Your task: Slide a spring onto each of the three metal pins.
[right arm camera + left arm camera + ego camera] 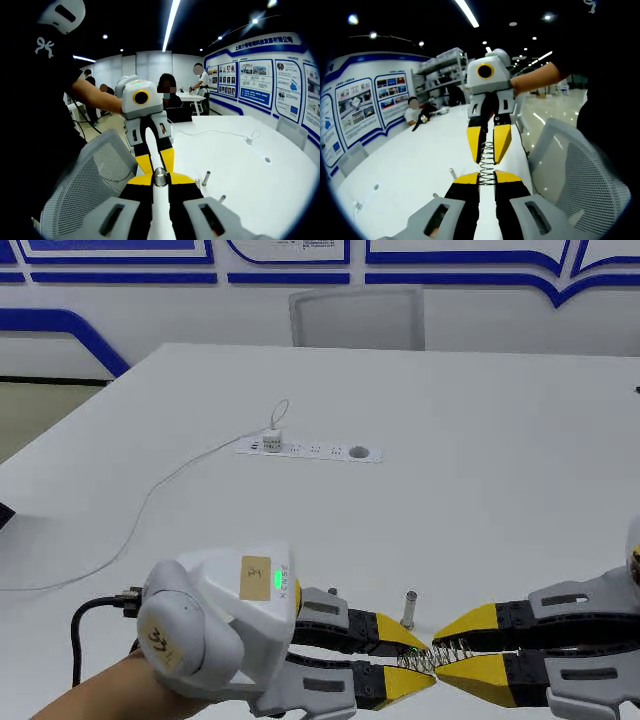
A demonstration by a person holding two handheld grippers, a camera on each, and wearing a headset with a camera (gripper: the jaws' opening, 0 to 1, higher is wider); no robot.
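The spring [434, 655] is a thin coil of bright silver wire with open turns. It lies in a straight line between the two grippers, one end in each. In the left gripper view its turns are clear to count apart and it runs from the view's own yellow tips to the tips of the other gripper. In the right gripper view it is seen from its end, as a small round ring of wire.

The left gripper [488, 178], held by a hand [95, 690] at the lower left of the head view, has its jaws pressed together on one end of the spring. The right gripper [161, 179] comes in from the right side, and its jaws are closed on the other end. The two pairs of yellow tips nearly meet, tip against tip.

The spring is at the near edge of the white table [480, 490]. I cannot tell if it touches the surface. Just behind it one metal pin [409, 608] stands upright, apart from the spring. In the right gripper view three short pins stand close to each other on the table, to the right of the jaws.

Farther back on the table lies a white power strip [320, 451] with a white plug [272, 441] in it, and a thin cable [170, 485] runs from it toward the left edge. A grey chair [357, 318] stands behind the table.
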